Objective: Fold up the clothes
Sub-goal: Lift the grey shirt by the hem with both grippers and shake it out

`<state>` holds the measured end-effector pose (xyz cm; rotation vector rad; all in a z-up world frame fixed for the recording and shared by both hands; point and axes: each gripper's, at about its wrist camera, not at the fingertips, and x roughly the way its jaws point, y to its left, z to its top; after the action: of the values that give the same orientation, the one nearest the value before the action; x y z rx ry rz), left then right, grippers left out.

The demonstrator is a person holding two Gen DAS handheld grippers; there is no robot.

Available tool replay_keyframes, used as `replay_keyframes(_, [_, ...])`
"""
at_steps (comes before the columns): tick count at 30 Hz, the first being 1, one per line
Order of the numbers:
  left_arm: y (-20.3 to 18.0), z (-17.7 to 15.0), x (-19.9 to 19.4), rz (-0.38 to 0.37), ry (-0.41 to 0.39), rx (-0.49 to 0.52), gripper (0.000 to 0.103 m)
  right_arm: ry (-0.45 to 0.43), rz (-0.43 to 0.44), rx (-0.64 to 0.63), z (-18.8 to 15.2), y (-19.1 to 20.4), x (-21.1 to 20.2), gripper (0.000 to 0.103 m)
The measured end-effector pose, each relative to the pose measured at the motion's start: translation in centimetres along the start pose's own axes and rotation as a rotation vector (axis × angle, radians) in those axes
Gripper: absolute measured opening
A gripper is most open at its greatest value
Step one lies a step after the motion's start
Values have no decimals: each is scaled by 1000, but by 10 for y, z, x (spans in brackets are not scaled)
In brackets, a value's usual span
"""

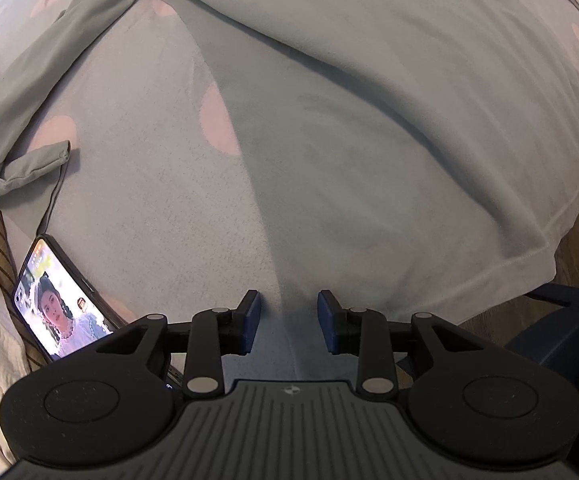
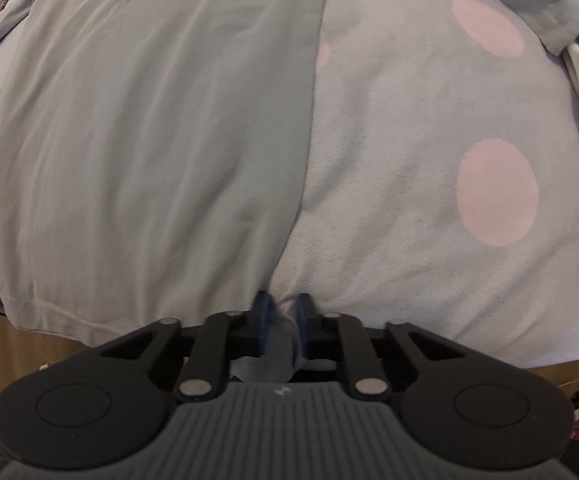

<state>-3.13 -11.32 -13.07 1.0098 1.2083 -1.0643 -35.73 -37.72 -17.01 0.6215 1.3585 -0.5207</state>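
Left wrist view: my left gripper (image 1: 288, 320) points down at the near left corner of the grey top (image 1: 369, 128). Jaws spread, nothing pressed between them; the garment's left side edge runs up from the gap toward the far side. The hem lies to the right of the jaws, along the near edge of the bed (image 1: 137, 184). A phone (image 1: 59, 300) sits near left, clear of the cloth.

Right wrist view: my right gripper (image 2: 282, 322) has its jaws pinching the near right corner of the top. The body spreads left and far from the pinch.

Long axis runs near to far, hem near me, sleeves at the far end. I judge the left corner needs a grip next.
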Motion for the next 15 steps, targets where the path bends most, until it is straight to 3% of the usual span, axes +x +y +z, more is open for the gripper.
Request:
replay_keyframes(5, [-3,-3,-6,-15,8,24,1,-4,22,44,-3,-6,-14,0])
replay_keyframes(12, [-5,-10,-55,-113,-2,47,0,-78,-18,-26,-7,-17,-85,0])
replay_keyframes(15, [-18,-7,-69,-89,31,102,0,-72,-57,-22,1,-20,-106,0])
